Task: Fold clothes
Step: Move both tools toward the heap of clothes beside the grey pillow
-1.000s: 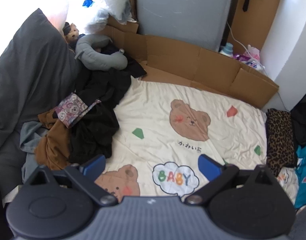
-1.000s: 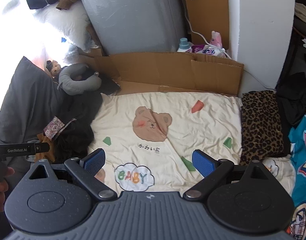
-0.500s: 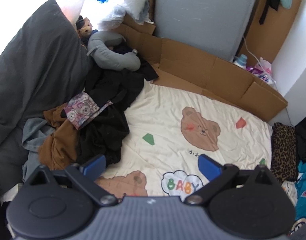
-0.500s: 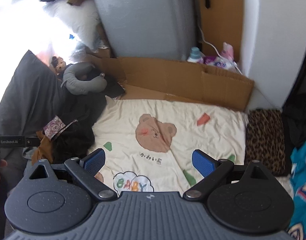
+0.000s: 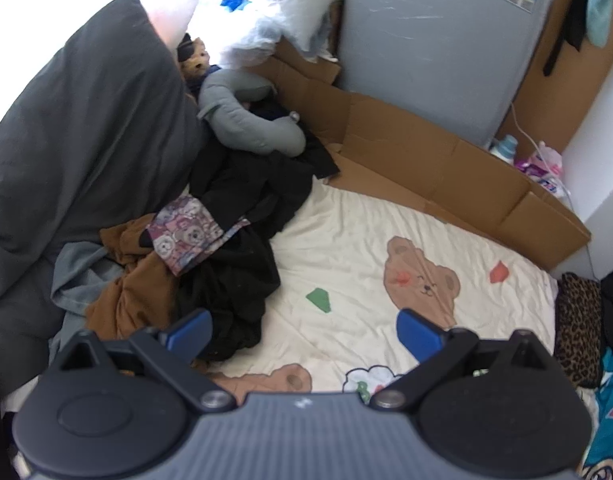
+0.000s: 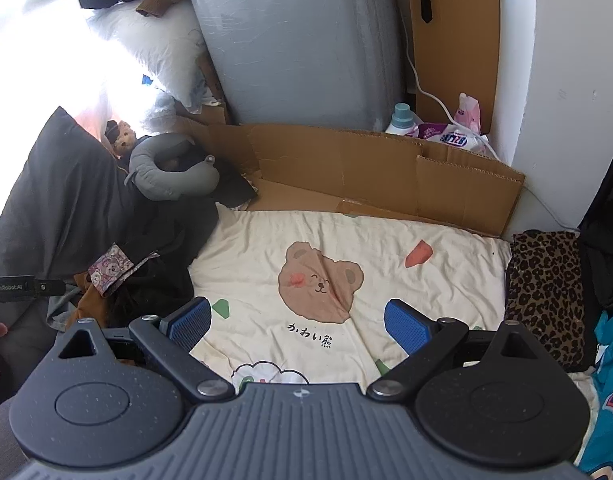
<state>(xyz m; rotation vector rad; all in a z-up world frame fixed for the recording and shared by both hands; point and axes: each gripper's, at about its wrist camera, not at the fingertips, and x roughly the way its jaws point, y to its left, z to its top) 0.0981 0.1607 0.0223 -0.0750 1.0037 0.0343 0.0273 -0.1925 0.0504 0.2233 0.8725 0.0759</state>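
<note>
The left tool (image 5: 304,330) hangs over the bed with its blue fingers (image 5: 190,330) spread wide and nothing between them. The right tool (image 6: 296,324) is wide too and holds nothing. A messy pile of clothes (image 5: 210,256) lies at the left side of the bed, on the edge of the cream bear blanket (image 5: 386,240). In the pile, black clothes are on top, with a brown one (image 5: 130,300) and a purple bear-print cloth (image 5: 182,232) mixed in. A gray neck pillow (image 5: 246,128) sits just behind the pile. A big dark pillow (image 5: 74,152) leans beside it. A leopard-print cloth (image 6: 546,288) lies at the right edge of the blanket, well apart from the pile.
</note>
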